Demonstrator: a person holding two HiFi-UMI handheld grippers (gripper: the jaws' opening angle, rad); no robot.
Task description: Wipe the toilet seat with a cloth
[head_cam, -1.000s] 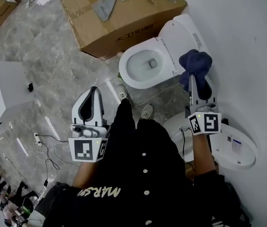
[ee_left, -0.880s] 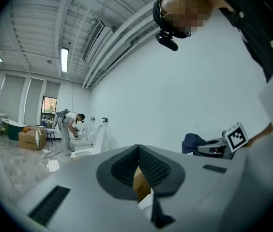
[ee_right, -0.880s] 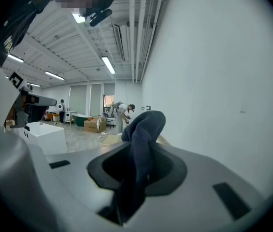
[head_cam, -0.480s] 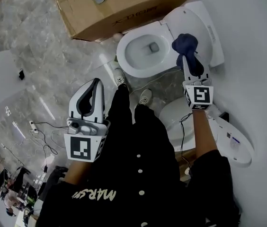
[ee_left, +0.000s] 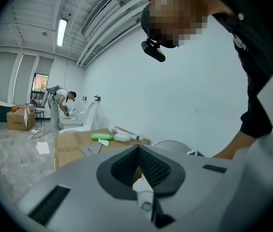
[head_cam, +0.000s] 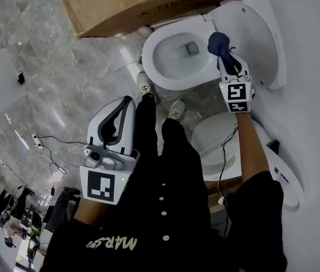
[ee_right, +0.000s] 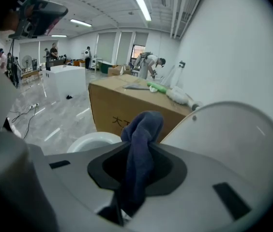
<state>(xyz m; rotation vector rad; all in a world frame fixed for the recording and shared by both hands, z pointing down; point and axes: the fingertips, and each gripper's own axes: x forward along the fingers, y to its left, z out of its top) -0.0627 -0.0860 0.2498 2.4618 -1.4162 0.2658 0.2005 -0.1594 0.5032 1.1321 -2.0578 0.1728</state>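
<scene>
A white toilet (head_cam: 165, 78) stands ahead with its lid (head_cam: 256, 33) raised and its seat ring (head_cam: 148, 61) down. My right gripper (head_cam: 223, 51) is shut on a dark blue cloth (head_cam: 219, 42), held over the right rim of the bowl beside the lid. From the right gripper view the cloth (ee_right: 140, 144) bunches up between the jaws, with the seat ring (ee_right: 90, 141) low at left and the lid (ee_right: 233, 139) at right. My left gripper (head_cam: 116, 120) hangs back by my left leg, shut and holding nothing; its closed jaws (ee_left: 139, 166) point at the far wall.
A large cardboard box (head_cam: 143, 4) lies just behind the toilet with small items on top. A second white toilet fixture (head_cam: 228, 152) sits by my right side with a cable. Cables (head_cam: 52, 152) trail on the marble floor at left. People work in the background.
My right gripper has carried the cloth forward, from beside the lid to over the bowl's right rim. The view has shifted closer to the toilet. The left gripper stays low.
</scene>
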